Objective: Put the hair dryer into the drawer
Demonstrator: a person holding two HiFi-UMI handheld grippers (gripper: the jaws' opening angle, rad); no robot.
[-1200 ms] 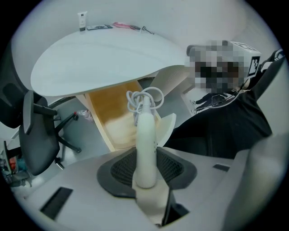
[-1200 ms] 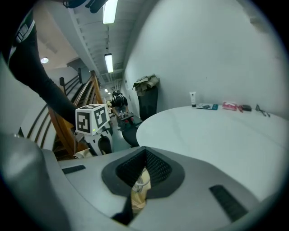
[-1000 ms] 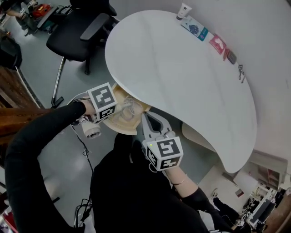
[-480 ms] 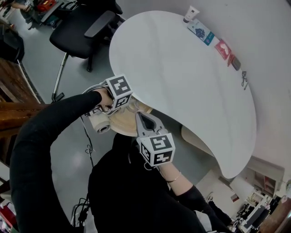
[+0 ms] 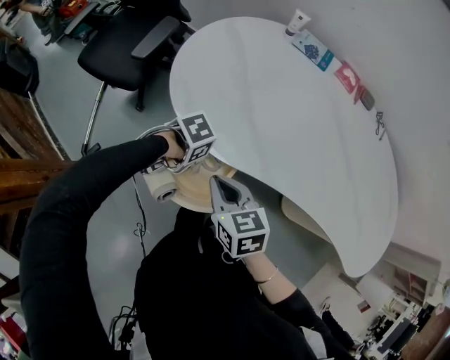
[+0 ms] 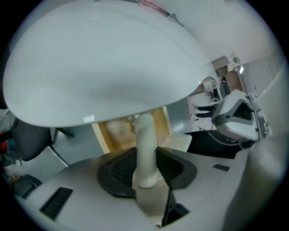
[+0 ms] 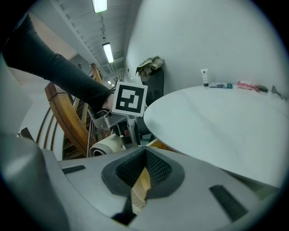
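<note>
Left tool point(image 6: 146, 175): clamped on the hair dryer's point(image 5: 163, 188) white handle, at the open drawer's point(image 5: 191, 194) left rim, under the worktop's point(image 5: 281, 119) near edge.
Right tool point(image 7: 137, 188): closed on the drawer's wooden wall.
Doing it well: probably swing the barrel inside the rim, lower it, then release.

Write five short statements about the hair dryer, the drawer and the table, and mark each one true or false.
1. The left tongs grip the hair dryer by its white handle. True.
2. The hair dryer lies inside the drawer. False: it is held in the left tongs at the drawer's side and has not been laid down.
3. The drawer is pushed shut. False: it stands pulled out from under the table.
4. A white tube stands near the table's far edge. True.
5. The right tongs are open and hold nothing. False: they are shut on the drawer's wooden edge.
</note>
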